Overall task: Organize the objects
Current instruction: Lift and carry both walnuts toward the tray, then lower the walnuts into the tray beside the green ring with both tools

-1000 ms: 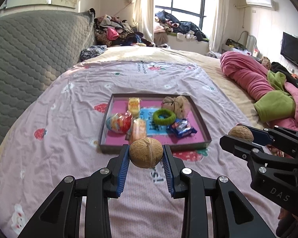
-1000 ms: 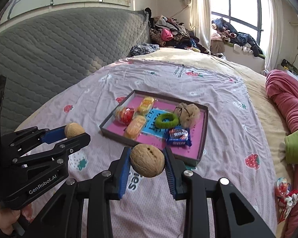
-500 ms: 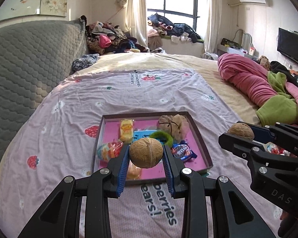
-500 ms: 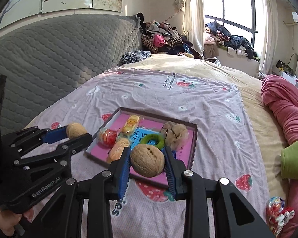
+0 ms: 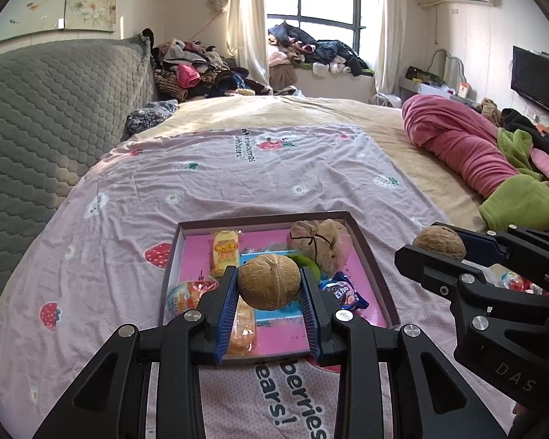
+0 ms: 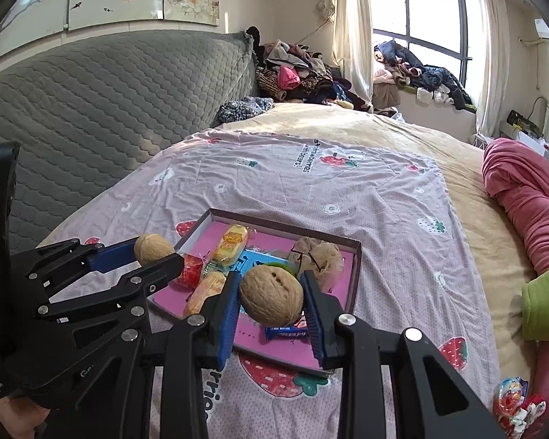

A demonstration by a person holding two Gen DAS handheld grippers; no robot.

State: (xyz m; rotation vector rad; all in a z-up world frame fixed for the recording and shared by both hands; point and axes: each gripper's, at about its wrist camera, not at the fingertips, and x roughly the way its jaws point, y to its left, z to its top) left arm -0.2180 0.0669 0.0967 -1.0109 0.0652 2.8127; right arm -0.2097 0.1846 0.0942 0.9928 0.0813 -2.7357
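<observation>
While both grippers hang above the tray, each is clenched on one walnut: left gripper on the left walnut, right gripper on the right walnut. Tray contents, on strawberry-print sheet: wrapped yellow cake, blue snack packet, beige pouch.

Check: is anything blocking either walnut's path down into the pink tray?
No barrier visible. The tray is open-topped, but snacks crowd its floor beneath the left gripper's walnut and right gripper's walnut.
</observation>
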